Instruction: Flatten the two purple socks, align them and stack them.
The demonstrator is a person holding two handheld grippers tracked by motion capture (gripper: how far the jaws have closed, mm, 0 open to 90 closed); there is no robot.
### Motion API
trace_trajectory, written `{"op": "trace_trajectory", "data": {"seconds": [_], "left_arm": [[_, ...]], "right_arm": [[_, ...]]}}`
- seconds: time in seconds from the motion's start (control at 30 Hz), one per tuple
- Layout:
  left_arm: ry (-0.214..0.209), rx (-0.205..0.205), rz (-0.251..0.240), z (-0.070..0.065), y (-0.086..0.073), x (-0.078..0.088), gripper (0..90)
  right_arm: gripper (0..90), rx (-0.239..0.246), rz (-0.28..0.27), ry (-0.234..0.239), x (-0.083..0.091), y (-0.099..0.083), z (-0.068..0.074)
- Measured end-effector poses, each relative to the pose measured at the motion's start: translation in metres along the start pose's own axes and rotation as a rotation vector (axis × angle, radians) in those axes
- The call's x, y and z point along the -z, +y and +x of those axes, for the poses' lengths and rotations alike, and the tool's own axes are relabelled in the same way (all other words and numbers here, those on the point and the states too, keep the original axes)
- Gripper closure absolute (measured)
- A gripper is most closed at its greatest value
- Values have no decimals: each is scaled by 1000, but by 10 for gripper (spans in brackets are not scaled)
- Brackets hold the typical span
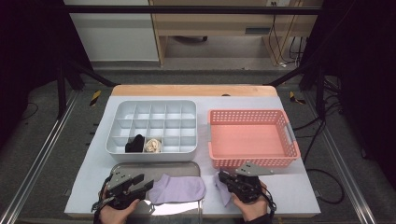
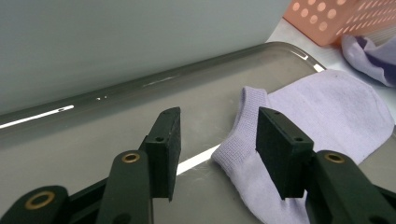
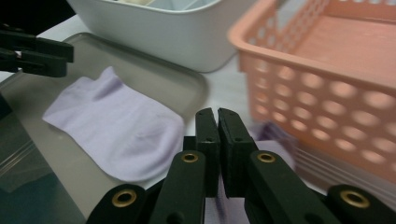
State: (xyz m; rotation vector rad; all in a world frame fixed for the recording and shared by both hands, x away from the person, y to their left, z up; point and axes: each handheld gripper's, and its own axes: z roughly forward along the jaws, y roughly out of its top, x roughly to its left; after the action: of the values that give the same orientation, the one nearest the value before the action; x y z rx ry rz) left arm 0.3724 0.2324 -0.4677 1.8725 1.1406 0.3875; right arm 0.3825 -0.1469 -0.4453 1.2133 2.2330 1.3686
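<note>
High view: a lilac sock [image 1: 180, 188] lies flat on the grey tray [image 1: 187, 167], a second lilac sock [image 1: 223, 192] sits beside it under the right gripper [image 1: 223, 178]; divided organiser [image 1: 152, 149] and pink basket [image 1: 252, 161] crowd the far side. Left gripper view: left gripper [image 2: 217, 149] has its jaws standing wide at the flat sock's cuff, not pinching; probably best to lower squarely before closing. Right gripper view: jaws pressed shut on the second sock's cloth; lift gently, the basket wall is close.
</note>
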Motion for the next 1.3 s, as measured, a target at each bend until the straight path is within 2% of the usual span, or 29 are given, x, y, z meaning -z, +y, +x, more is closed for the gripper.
{"op": "trace_trajectory", "data": {"seconds": [0.23,0.3,0.43,0.5,0.53,0.63,0.8,1.0,1.3], "left_arm": [[1,-11,10,0,0,-1,500],[2,-8,7,0,0,0,500],[0,-10,4,0,0,0,500],[0,-7,1,0,0,0,500],[-1,-7,1,0,0,1,500],[-8,-9,-9,-2,2,3,500],[-28,-23,-19,-9,10,7,499],[-46,-77,-36,-28,25,11,497],[-101,-138,-19,-69,38,-8,475]], "right_arm": [[871,35,73,2,-41,8,20],[857,30,95,3,-50,9,24],[783,31,102,19,-57,7,27],[767,38,79,29,-53,8,26],[761,27,65,37,-49,9,24],[754,24,38,30,-37,12,18],[749,32,18,-36,-16,9,2],[740,3,33,-75,-2,-6,-19],[728,-9,39,-82,4,-14,-26]]}}
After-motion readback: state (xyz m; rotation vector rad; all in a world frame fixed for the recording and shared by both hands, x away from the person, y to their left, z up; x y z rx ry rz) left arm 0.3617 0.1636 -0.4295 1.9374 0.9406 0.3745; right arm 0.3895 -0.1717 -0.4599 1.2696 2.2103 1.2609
